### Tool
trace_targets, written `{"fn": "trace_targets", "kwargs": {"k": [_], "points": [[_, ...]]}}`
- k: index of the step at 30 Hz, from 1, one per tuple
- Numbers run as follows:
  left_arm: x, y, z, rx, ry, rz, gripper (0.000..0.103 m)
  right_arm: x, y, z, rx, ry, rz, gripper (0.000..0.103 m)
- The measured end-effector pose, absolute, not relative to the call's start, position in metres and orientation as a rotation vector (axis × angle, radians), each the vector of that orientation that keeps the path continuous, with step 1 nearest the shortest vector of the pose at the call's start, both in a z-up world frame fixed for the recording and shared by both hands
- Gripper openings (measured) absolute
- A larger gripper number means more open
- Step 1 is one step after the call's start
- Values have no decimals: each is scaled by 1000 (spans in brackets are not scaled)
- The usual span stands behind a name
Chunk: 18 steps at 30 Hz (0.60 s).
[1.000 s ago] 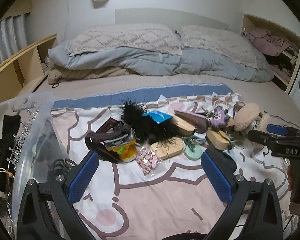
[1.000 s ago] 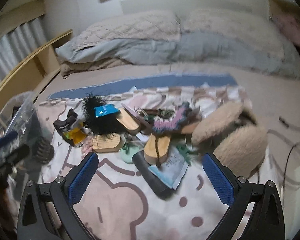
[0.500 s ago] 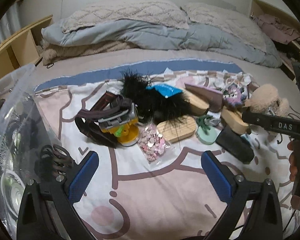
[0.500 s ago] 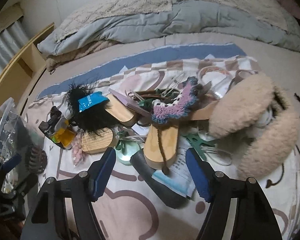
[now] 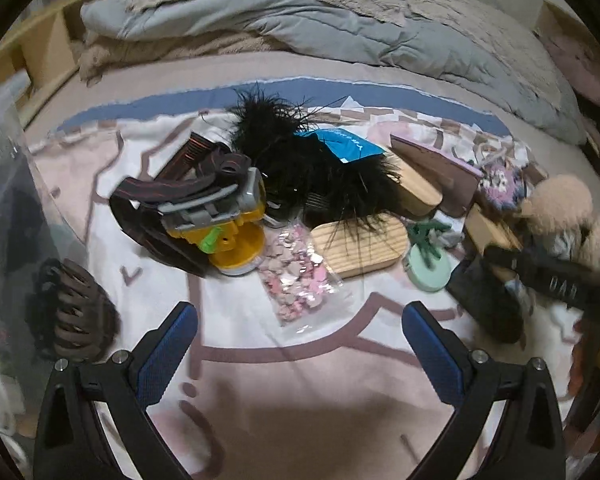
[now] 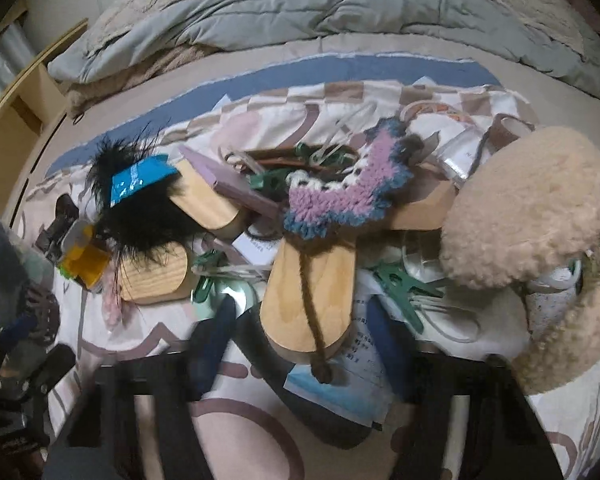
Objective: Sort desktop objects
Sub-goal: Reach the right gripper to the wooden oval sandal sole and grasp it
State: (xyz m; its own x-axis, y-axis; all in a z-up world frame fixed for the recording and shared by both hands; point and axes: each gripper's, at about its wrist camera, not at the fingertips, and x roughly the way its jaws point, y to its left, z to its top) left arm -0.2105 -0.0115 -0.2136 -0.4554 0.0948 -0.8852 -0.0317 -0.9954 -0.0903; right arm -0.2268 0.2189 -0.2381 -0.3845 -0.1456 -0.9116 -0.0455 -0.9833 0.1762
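A heap of small objects lies on a patterned blanket (image 5: 260,364) on a bed. My left gripper (image 5: 298,344) is open and empty, just short of a clear bag of pink beads (image 5: 296,276). Behind the bag are a yellow toy with dark straps (image 5: 216,216), a black feather piece with a blue tag (image 5: 300,164) and a wooden block (image 5: 360,246). My right gripper (image 6: 300,344) is open with narrowed jaws, blurred, on either side of a wooden sandal (image 6: 312,288) with a brown cord. A crocheted purple piece (image 6: 340,188) lies behind it.
A clear plastic bin (image 5: 4,216) stands at the left with a brown hair claw (image 5: 74,316) against it. Fluffy beige earmuffs (image 6: 540,220) lie at the right. Green clips (image 6: 400,284), a mint disc (image 5: 428,268) and a dark pouch (image 5: 488,304) lie in the heap. Pillows and a grey duvet (image 5: 300,28) lie beyond.
Both grippers have moved forward and down toward the heap. The right gripper's jaws have narrowed and now flank the wooden sandal. The left gripper stays wide open.
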Motion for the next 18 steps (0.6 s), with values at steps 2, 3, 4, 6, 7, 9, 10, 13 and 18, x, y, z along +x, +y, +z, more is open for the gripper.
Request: {"fn": "trace_targets", "kwargs": {"k": [2,3,4,6,7,9,10,13,18], "points": [[-215,-12,-218,-1636,-196,2596,103,-223,219,-238,1697,-242,-2537,46],[-218,-12,-221,-1661,-258,2581,103,-221,220,-237,1694,-235,-2526,46],[-220,-13,-223,-1680,-301,2570,103,-218,221,-236,1685,-237,-2510,46],[-223,-15,-229,-1718,-382,2557,103,-212,222,-233,1676,-244,-2490,46],[-224,-15,-232,-1733,-403,2558,103,-207,223,-230,1668,-244,-2478,46],[-226,-18,-238,-1764,-444,2563,103,-199,225,-226,1652,-245,-2461,46],[-227,-20,-240,-1776,-463,2567,103,-197,226,-224,1646,-251,-2455,46],[-230,-26,-248,-1806,-544,2569,101,-189,228,-219,1631,-269,-2435,46],[-237,-26,-263,-1848,-612,2517,85,-180,232,-214,1617,-243,-2429,46]]}}
